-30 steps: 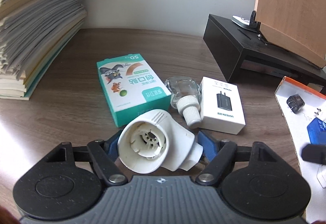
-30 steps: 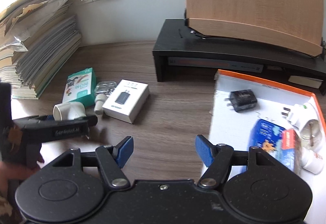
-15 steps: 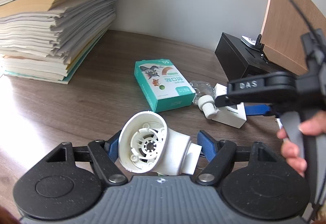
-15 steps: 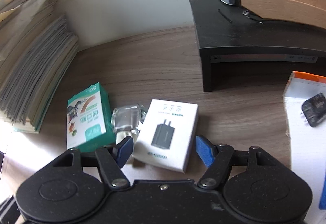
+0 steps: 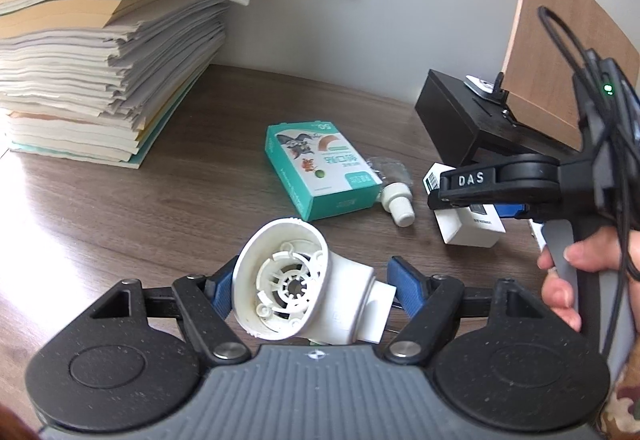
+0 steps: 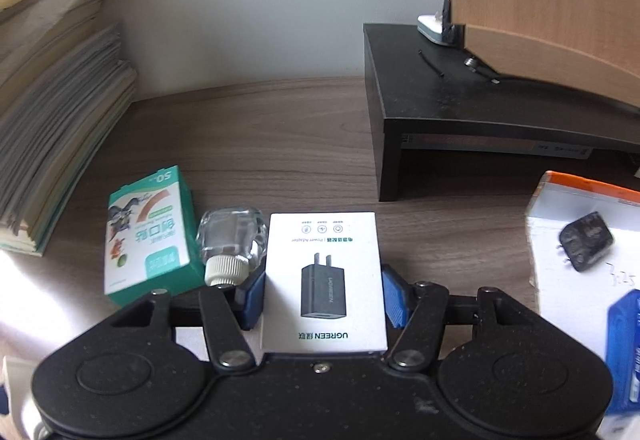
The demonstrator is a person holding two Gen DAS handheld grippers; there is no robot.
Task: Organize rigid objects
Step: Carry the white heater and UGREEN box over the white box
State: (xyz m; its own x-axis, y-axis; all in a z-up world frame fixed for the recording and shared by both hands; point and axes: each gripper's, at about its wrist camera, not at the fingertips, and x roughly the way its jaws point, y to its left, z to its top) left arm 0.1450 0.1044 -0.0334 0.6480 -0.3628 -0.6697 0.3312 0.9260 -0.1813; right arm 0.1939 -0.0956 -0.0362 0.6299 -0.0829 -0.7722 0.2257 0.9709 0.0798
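— What's the left gripper [image 5: 312,290] got?

— A white plastic plug-in housing [image 5: 304,290], clamped between its blue pads and held off the wooden desk [image 5: 120,216], open ribbed end facing the camera.

— And the right gripper [image 6: 322,298]?

— Its fingers straddle the white charger box [image 6: 324,280]. The blue pads sit against both long sides, though I cannot tell whether they are squeezing it or only touching. In the left wrist view that same box [image 5: 470,230] shows under the black finger at about three o'clock.

— What else lies around it?

— Touching the box at its nine o'clock is a small clear bottle [image 6: 234,240] with a white ribbed cap, on its side. Next to the bottle, the green bandage box [image 6: 146,236] lies flat. A stack of papers [image 6: 52,112] rises at ten o'clock, a black monitor stand [image 6: 480,104] at one o'clock, and an orange-edged tray [image 6: 584,192] at three o'clock holds a black adapter [image 6: 586,246].
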